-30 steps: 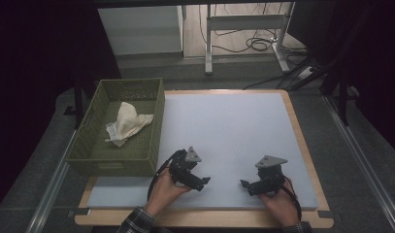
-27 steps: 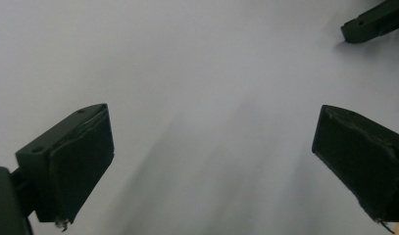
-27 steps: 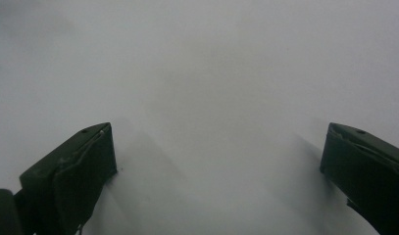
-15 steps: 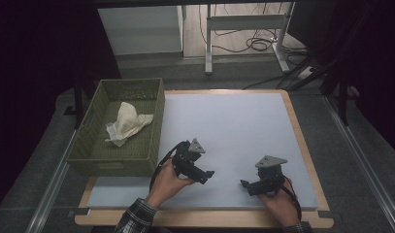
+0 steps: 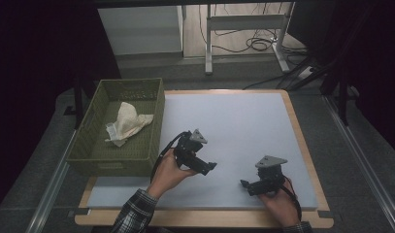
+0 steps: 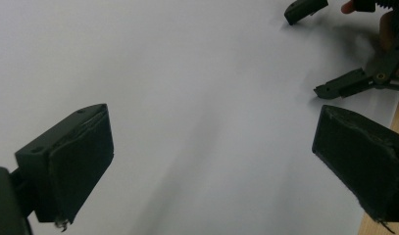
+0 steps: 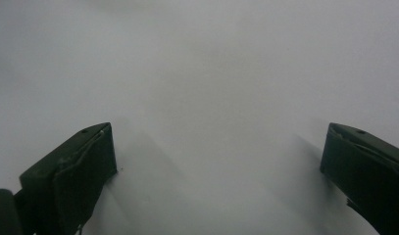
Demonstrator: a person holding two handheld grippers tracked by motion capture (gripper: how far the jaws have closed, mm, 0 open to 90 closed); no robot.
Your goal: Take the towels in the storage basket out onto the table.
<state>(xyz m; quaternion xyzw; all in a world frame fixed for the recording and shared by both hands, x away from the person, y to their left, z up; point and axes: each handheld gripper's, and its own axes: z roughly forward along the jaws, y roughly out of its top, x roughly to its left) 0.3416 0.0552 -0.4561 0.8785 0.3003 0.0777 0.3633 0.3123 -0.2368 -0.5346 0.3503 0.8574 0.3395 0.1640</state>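
Your wooden-edged table carries a pale white mat (image 5: 234,126) across nearly its whole top; around it lies grey floor, with tangled black cables (image 5: 255,43) beyond the far edge. At the left side sits an olive-green plastic mesh basket (image 5: 88,145) holding a crumpled cream cloth (image 5: 126,121). Your left gripper (image 5: 210,166) is lifted over the mat near the basket, jaws spread wide with nothing between them — half a second ago it sat lower and nearer you. Your right gripper (image 5: 243,183) rests near the mat's near-right edge, jaws equally wide and empty, unmoved.
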